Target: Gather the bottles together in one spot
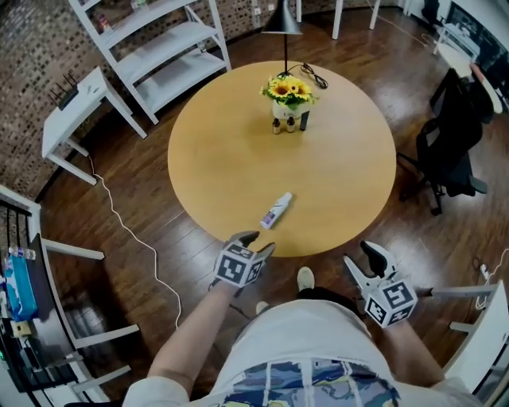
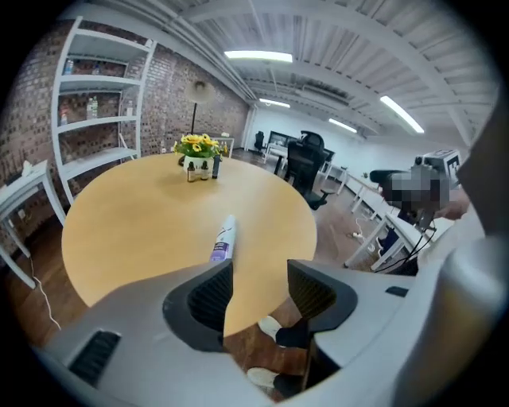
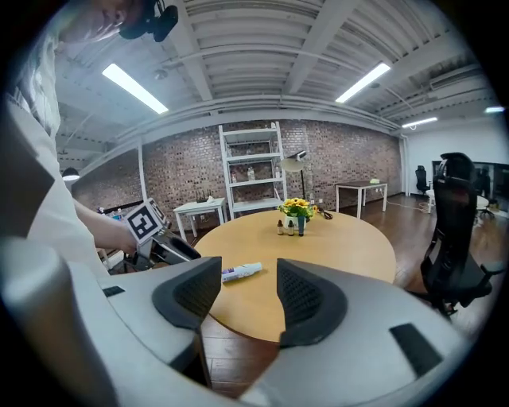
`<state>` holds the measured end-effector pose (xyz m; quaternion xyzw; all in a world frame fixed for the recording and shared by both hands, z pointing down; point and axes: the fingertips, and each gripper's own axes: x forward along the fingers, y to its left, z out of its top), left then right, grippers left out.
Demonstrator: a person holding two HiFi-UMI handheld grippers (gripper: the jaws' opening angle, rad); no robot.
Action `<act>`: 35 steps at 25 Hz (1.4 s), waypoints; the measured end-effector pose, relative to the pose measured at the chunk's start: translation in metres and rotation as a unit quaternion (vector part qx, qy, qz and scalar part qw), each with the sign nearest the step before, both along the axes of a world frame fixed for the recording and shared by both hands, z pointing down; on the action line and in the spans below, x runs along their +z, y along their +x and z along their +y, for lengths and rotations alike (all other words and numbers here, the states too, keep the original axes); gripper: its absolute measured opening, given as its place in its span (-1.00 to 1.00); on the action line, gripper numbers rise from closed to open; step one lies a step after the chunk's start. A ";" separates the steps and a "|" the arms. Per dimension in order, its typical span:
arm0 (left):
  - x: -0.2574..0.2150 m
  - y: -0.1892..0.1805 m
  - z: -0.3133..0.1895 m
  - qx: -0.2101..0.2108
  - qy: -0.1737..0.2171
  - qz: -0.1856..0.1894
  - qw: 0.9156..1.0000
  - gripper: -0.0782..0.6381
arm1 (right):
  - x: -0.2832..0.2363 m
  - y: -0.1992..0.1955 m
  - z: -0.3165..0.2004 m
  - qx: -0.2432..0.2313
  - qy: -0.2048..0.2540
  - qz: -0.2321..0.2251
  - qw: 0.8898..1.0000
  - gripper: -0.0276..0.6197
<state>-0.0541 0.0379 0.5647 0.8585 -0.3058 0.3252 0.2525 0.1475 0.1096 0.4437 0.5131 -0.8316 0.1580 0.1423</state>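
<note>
A white bottle with a purple label (image 1: pixel 277 210) lies on its side near the front edge of the round wooden table (image 1: pixel 223 167). Three small dropper bottles (image 1: pixel 289 124) stand at the far side, in front of a pot of sunflowers (image 1: pixel 289 93). My left gripper (image 1: pixel 256 242) hovers just off the table's front edge, short of the white bottle (image 2: pixel 223 238), open with nothing between its jaws (image 2: pixel 260 290). My right gripper (image 1: pixel 362 261) hangs open and empty beyond the rim at the right (image 3: pixel 248 294). The right gripper view shows the white bottle (image 3: pixel 241 272) and the dropper bottles (image 3: pixel 290 228).
A black lamp (image 1: pixel 282 20) stands behind the flowers. A white shelf unit (image 1: pixel 163 48) and a small white table (image 1: pixel 71 111) are at the back left. A black office chair (image 1: pixel 449 143) is at the right. A white cable (image 1: pixel 131 230) runs over the wooden floor.
</note>
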 end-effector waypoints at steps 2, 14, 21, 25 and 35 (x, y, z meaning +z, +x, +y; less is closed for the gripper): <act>0.022 0.014 -0.029 0.011 -0.010 -0.042 0.999 -0.16 | 0.004 0.021 -0.010 0.004 -0.004 -0.002 1.000 -0.16; 0.123 0.031 -0.100 0.031 -0.088 -0.260 0.961 -0.24 | 0.031 0.102 -0.054 -0.023 -0.040 -0.029 0.999 -0.17; 0.061 0.080 -0.084 -0.071 -0.084 -0.010 0.994 -0.25 | 0.027 0.082 -0.092 -0.054 -0.048 -0.092 0.993 -0.17; 0.005 0.105 -0.067 -0.059 -0.043 0.077 0.994 -0.25 | 0.017 0.044 -0.118 -0.072 -0.071 -0.171 0.980 -0.17; -0.107 0.114 -0.005 0.036 0.056 0.211 0.975 -0.25 | -0.013 -0.055 -0.140 -0.118 -0.171 -0.392 0.896 -0.24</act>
